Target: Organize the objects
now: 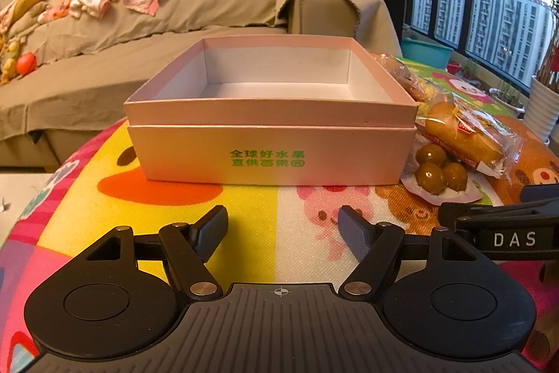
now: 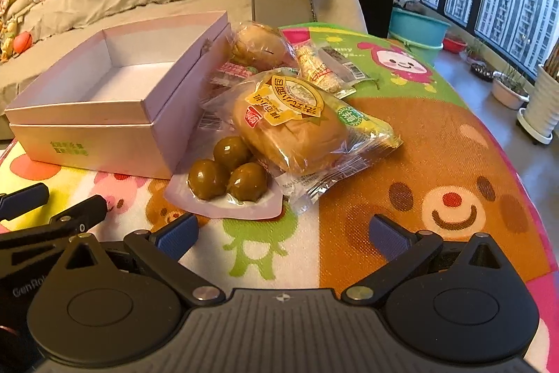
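Note:
An open pink box [image 1: 272,160] with green lettering stands on the cartoon mat, its inside bare; it also shows in the right wrist view [image 2: 104,132]. To its right lie a pack of three green-brown eggs [image 2: 227,177], a wrapped bun [image 2: 290,125], another wrapped bun [image 2: 258,46] and a wrapped snack bar [image 2: 325,65]. The egg pack [image 1: 436,170] and bun [image 1: 464,135] also show in the left wrist view. My left gripper [image 1: 283,233] is open and empty in front of the box. My right gripper [image 2: 283,236] is open and empty just short of the egg pack.
A sofa [image 1: 139,58] with clothes is behind the table. Windows, a teal basin [image 2: 415,27] and plant pots [image 2: 541,107] are at the right. The mat-covered table edge [image 2: 524,170] curves away on the right. The right gripper's body [image 1: 506,229] lies beside my left gripper.

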Tool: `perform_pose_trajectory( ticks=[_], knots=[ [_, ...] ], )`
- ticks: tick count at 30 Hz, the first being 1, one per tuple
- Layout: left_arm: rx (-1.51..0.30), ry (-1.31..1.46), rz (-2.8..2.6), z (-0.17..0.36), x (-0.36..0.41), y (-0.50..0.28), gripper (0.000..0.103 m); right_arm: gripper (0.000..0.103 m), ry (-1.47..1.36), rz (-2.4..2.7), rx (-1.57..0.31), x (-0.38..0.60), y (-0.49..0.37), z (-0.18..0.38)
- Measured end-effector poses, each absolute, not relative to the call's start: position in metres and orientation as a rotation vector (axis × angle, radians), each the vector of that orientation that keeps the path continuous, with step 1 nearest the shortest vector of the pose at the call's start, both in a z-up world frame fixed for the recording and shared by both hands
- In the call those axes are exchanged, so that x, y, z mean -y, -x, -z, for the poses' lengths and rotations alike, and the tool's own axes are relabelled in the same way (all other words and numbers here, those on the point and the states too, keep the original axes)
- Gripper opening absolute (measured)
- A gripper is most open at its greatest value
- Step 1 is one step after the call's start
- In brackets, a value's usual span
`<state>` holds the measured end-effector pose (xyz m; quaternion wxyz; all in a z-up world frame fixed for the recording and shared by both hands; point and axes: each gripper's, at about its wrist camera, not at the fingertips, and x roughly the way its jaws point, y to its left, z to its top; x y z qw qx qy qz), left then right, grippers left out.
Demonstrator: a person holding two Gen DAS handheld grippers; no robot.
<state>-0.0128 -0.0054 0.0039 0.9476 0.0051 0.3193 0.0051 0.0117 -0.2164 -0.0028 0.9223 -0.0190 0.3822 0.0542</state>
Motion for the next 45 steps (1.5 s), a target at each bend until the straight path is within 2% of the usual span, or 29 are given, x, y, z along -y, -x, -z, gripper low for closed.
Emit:
perform_pose_trajectory(
  ticks=[34, 40, 41, 45],
  knots=[
    [-0.651, -0.003, -0.008, -0.004, 0.005, 0.011, 0.077, 0.103, 0.021, -0.077, -0.750, 0.215, -0.005, 0.004],
    [-0.654, 0.026, 0.024, -0.007, -0.003, 0.010, 0.075, 0.103, 0.076, -0.157, -0.826, 0.217, -0.021, -0.002],
    [-0.660, 0.034, 0.034, -0.009, -0.007, 0.010, 0.073, 0.103, 0.075, -0.169, -0.845, 0.219, -0.024, -0.003],
    [-0.594, 0.077, 0.019, -0.040, -0.033, 0.016, 0.071, 0.103, 0.096, -0.193, -0.884, 0.217, -0.030, -0.006]
  ],
)
